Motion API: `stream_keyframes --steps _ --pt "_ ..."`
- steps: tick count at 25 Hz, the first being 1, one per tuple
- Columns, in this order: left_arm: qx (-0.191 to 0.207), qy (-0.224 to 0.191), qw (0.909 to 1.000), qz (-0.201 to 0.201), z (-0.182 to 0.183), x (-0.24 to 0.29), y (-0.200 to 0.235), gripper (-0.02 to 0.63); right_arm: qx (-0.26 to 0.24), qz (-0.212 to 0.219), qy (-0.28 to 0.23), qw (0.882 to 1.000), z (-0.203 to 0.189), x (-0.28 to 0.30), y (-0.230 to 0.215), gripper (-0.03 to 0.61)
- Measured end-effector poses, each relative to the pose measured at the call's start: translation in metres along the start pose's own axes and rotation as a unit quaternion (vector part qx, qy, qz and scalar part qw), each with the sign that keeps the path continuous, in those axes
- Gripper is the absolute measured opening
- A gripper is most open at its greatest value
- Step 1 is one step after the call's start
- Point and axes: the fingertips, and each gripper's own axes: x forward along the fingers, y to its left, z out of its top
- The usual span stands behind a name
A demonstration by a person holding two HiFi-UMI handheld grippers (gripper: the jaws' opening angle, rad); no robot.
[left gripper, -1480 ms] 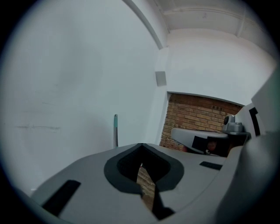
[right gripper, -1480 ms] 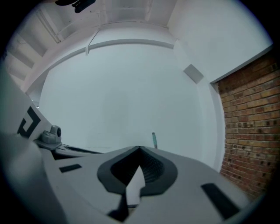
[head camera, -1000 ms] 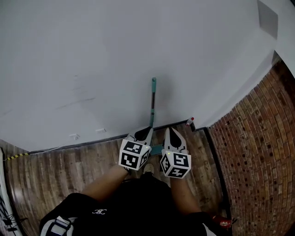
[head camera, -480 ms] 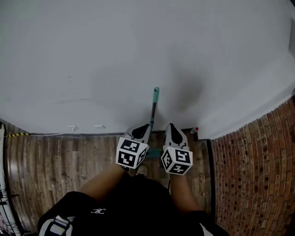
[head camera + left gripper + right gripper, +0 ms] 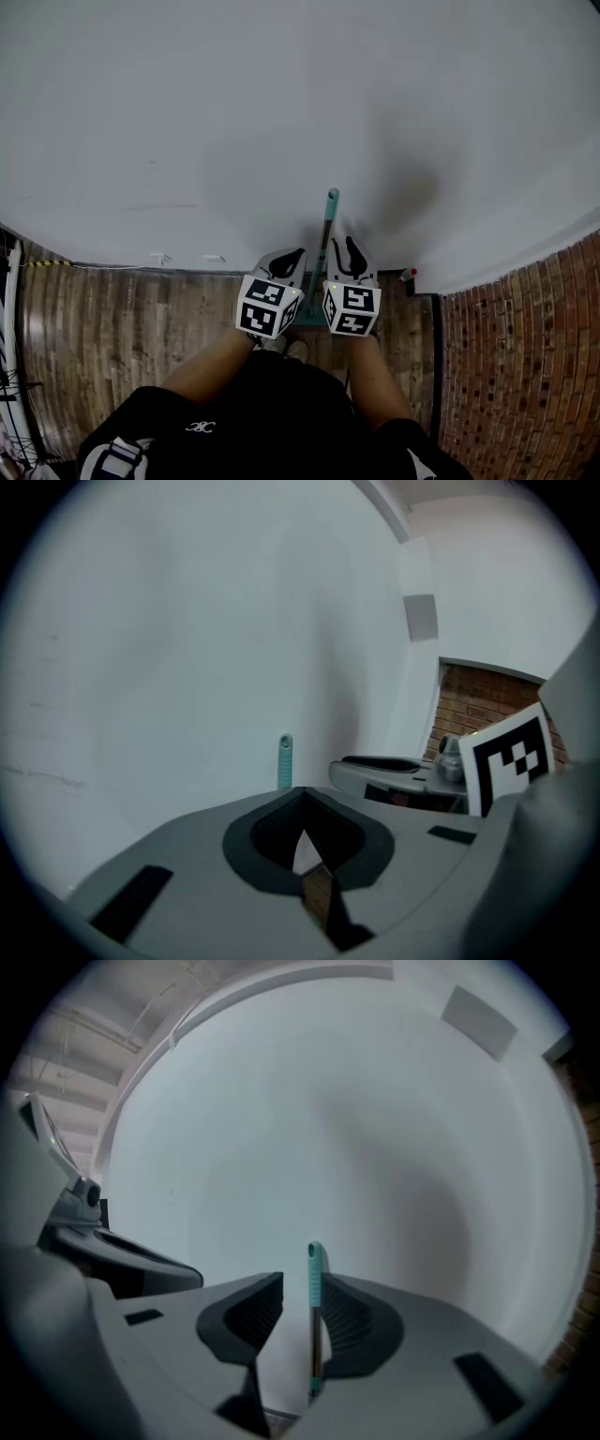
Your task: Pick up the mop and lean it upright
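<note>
The mop stands upright against the white wall, its teal grip (image 5: 331, 197) at the top and its teal head (image 5: 309, 317) on the floor between my grippers. In the right gripper view the mop handle (image 5: 314, 1279) runs between the jaws of my right gripper (image 5: 302, 1283), close to the right pad and apart from the left one; the jaws are opening. In the head view my right gripper (image 5: 349, 246) sits just right of the shaft. My left gripper (image 5: 291, 255) is just left of it, shut with nothing in it, and the mop grip (image 5: 285, 761) shows beyond its tips (image 5: 302, 794).
The white wall (image 5: 187, 112) fills the view ahead and meets a brick wall (image 5: 525, 347) at the right. A wood-plank floor (image 5: 122, 328) lies below. A small red-capped bottle (image 5: 409, 275) stands at the wall's foot, right of the mop. The person's legs are directly beneath.
My right gripper has moved left, close beside the mop shaft. The mop still stands against the wall. The head view has shifted to the right.
</note>
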Motion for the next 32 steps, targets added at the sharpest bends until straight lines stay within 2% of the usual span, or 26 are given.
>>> stream_keyframes --steps 3,8,13,14,20,26,32 --pt "0.0 -0.01 0.9999 0.011 0.009 0.0 0.011 -0.005 -0.008 -0.012 0.012 1.0 0.001 0.032 -0.008 0.124" --pt "-0.009 -0.017 0.9995 0.024 0.015 -0.001 0.032 -0.005 0.007 -0.017 0.057 0.998 -0.006 0.089 -0.015 0.137" --pt "-0.016 -0.029 0.9989 0.034 0.025 0.002 0.05 -0.005 0.014 -0.033 0.086 0.996 -0.016 0.116 -0.022 0.136" --pt "-0.018 -0.03 0.9988 0.035 0.027 0.004 0.053 -0.005 0.008 -0.038 0.087 0.995 -0.017 0.116 -0.024 0.108" --pt "-0.027 -0.027 0.9989 0.028 0.029 0.019 0.063 -0.005 -0.01 -0.036 0.077 0.996 -0.015 0.103 -0.022 0.104" --pt "-0.019 -0.017 0.9997 -0.004 0.027 0.044 0.047 -0.005 0.012 -0.044 0.035 0.998 -0.019 0.058 -0.031 0.104" --pt "-0.01 -0.006 0.9996 -0.025 0.026 0.06 0.036 -0.005 0.019 -0.042 0.018 0.999 -0.024 0.015 -0.032 0.106"
